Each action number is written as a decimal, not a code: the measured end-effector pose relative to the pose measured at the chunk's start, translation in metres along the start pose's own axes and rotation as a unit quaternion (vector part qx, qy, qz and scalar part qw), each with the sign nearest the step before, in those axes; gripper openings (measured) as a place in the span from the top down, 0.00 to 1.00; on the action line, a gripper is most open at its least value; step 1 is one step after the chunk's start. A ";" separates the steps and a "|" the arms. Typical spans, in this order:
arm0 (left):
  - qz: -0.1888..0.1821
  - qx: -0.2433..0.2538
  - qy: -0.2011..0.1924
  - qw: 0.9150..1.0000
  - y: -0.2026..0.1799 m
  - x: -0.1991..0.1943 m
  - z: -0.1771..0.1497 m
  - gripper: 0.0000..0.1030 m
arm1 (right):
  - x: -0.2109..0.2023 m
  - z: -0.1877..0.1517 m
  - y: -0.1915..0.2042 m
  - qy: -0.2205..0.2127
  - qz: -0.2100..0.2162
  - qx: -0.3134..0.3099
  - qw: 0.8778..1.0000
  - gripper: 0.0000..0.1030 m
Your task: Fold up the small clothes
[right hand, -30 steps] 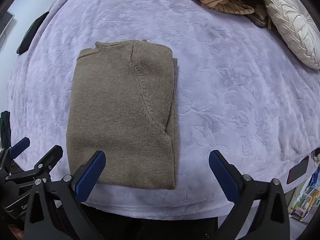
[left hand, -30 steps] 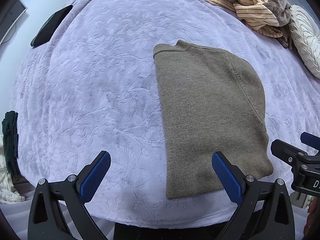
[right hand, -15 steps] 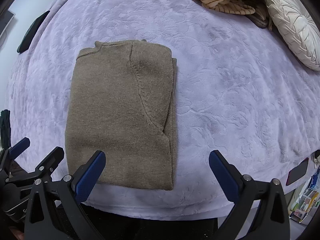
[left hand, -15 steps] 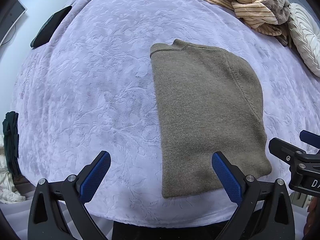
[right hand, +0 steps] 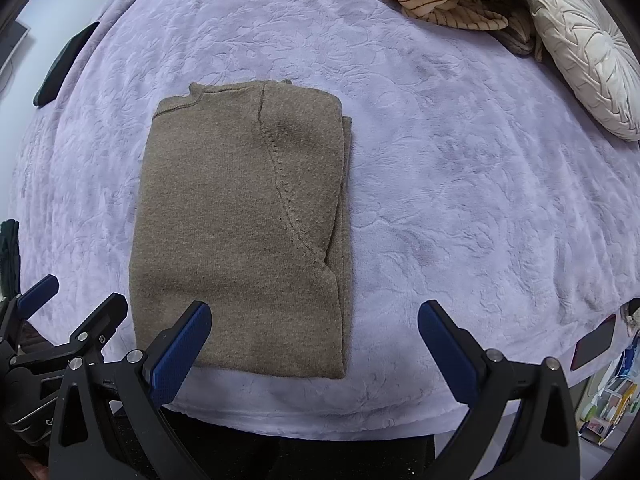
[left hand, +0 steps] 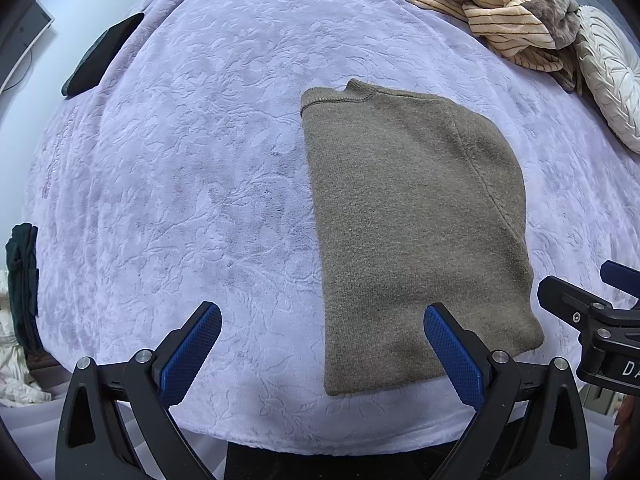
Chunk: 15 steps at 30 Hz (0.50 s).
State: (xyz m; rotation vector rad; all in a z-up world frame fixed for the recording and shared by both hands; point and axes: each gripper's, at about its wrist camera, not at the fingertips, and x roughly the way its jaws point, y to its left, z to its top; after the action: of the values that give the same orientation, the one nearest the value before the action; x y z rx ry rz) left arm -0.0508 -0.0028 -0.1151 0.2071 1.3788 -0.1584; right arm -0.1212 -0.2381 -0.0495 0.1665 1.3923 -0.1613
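An olive-brown knit sweater [left hand: 408, 224] lies folded lengthwise on the lavender bedspread [left hand: 192, 184], neckline at the far end. It also shows in the right wrist view [right hand: 240, 224], with a sleeve seam curving down its top layer. My left gripper [left hand: 320, 344] is open and empty, held above the bed's near edge, its right finger over the sweater's hem. My right gripper [right hand: 312, 340] is open and empty, above the hem's right corner. Each gripper shows at the edge of the other's view.
A pile of cream striped and brown clothes [left hand: 492, 12] lies at the far right, beside a round pleated cushion [left hand: 608, 80]. A dark flat object [left hand: 100, 56] lies at the far left. A dark green garment [left hand: 22, 264] hangs at the left edge.
Both grippers have drawn back slightly toward the bed's near edge; the sweater sits a little farther off in the views. Both stay open.
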 end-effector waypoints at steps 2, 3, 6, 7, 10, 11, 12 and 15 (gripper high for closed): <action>0.000 -0.001 0.000 1.000 0.000 0.000 0.000 0.02 | 0.000 0.000 0.000 0.000 0.000 0.000 1.000 0.00; 0.000 0.000 0.000 1.000 0.000 0.000 0.000 0.02 | 0.000 0.000 0.000 0.000 0.000 -0.001 1.000 0.00; 0.000 -0.001 0.000 1.000 -0.001 0.000 -0.001 0.02 | 0.000 0.000 0.001 0.000 0.000 -0.001 1.000 0.00; 0.000 -0.001 0.000 1.000 -0.001 0.000 -0.001 0.02 | 0.000 0.000 0.001 0.000 0.000 -0.001 1.000 0.00; -0.001 -0.001 0.002 1.000 -0.001 -0.001 0.000 0.02 | 0.000 0.000 0.001 0.000 0.000 -0.001 1.000 0.00; 0.000 -0.002 0.002 1.000 -0.001 0.000 0.000 0.02 | 0.000 0.000 0.001 0.000 0.000 -0.001 1.000 0.00; -0.001 -0.002 0.003 1.000 0.000 0.000 0.001 0.02 | 0.000 0.001 0.001 0.001 0.000 -0.001 1.000 0.00; -0.002 0.000 0.003 1.000 0.000 0.000 0.001 0.02 | 0.000 0.000 0.002 0.000 0.000 -0.001 1.000 0.00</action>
State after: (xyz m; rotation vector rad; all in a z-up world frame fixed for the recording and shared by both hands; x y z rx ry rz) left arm -0.0494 -0.0031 -0.1150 0.2044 1.3854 -0.1603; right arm -0.1208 -0.2365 -0.0494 0.1647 1.3933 -0.1608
